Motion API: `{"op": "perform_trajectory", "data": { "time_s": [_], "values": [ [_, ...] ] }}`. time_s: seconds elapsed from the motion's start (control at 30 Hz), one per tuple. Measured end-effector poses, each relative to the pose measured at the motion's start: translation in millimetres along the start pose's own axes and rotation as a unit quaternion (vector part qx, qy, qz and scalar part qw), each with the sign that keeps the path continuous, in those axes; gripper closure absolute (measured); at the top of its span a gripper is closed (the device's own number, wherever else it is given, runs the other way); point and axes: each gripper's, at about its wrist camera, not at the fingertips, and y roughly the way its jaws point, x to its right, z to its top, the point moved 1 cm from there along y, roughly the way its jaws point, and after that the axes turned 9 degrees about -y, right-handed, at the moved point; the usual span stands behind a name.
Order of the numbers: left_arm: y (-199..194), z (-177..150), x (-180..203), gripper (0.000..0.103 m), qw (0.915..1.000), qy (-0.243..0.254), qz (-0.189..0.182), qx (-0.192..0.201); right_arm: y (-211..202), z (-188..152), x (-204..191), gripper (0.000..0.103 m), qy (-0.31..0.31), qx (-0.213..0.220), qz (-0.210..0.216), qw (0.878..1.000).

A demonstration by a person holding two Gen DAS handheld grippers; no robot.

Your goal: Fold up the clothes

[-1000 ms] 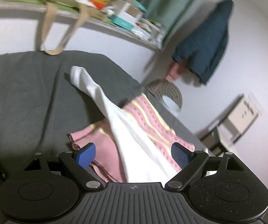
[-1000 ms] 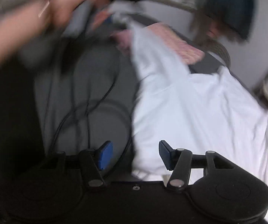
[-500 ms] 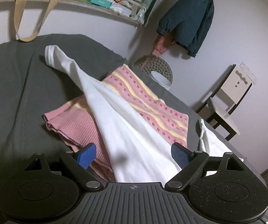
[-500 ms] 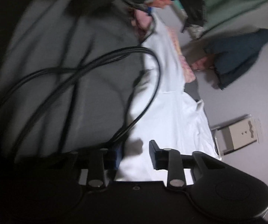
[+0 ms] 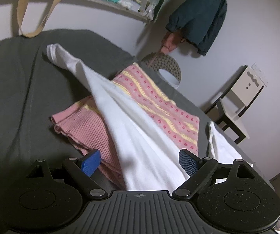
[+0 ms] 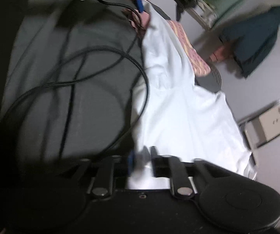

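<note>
Left wrist view: the left claw (image 5: 139,163) hovers wide open above a white shirt (image 5: 124,117) draped across a pink striped garment (image 5: 159,105) on the grey-covered counter (image 5: 13,89). Right wrist view, blurred: the right claw (image 6: 142,161) is narrowed around the shirt's hem; a firm grip cannot be confirmed. Black cables (image 6: 77,80) lie beside the shirt.

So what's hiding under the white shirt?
A pink knitted top lies under the white shirt, sticking out on both sides, on the grey cover. Its middle is covered.
</note>
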Motion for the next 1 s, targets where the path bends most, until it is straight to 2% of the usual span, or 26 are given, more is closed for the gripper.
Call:
{"op": "perform_trajectory", "data": {
  "time_s": [0.03, 0.07, 0.17, 0.27, 0.33, 0.4, 0.5, 0.73, 0.93, 1.0],
  "values": [
    [1.9, 0.3, -1.2, 0.015, 1.0000, -0.002, 0.002, -0.004, -4.2, 6.1, 2.2, 0.059, 0.013, 0.015, 0.001, 1.000],
    [3.1, 0.4, -2.5, 0.015, 1.0000, -0.003, 0.003, -0.007, -8.3, 13.2, 5.9, 0.055, 0.030, 0.032, 0.004, 0.999],
    [8.6, 1.3, -6.6, 0.015, 0.9994, 0.003, 0.024, -0.023, -15.5, 36.5, 24.3, 0.055, 0.081, 0.073, 0.004, 0.994],
    [15.2, 0.2, -14.9, 0.015, 0.9988, -0.007, 0.035, -0.033, -13.1, 55.3, 54.3, 0.055, 0.144, 0.109, -0.006, 0.984],
    [22.9, -2.6, -20.4, 0.015, 0.9978, -0.019, 0.034, -0.053, -1.1, 67.5, 70.4, 0.055, 0.167, 0.111, 0.012, 0.980],
    [28.8, -6.0, -24.7, 0.015, 0.9968, -0.036, 0.029, -0.065, 9.5, 77.1, 70.2, 0.061, 0.151, 0.104, 0.022, 0.983],
    [35.3, -10.3, -26.7, 0.015, 0.9961, -0.040, 0.029, -0.073, 37.7, 95.9, 55.4, 0.067, 0.090, 0.083, 0.024, 0.992],
    [38.0, -19.2, -16.8, 0.016, 0.9968, 0.019, 0.047, -0.061, 85.7, 119.0, 21.5, 0.069, -0.003, 0.055, -0.005, 0.998],
    [17.2, -4.1, -27.2, 0.016, 0.9985, -0.011, 0.051, -0.017, 108.5, 129.5, 4.4, 0.070, -0.047, 0.059, -0.071, 0.995],
    [15.9, -0.7, -30.8, 0.015, 0.9984, -0.024, 0.050, -0.014, 116.4, 132.8, 6.4, 0.085, -0.037, 0.056, -0.069, 0.995]
  ]
}}
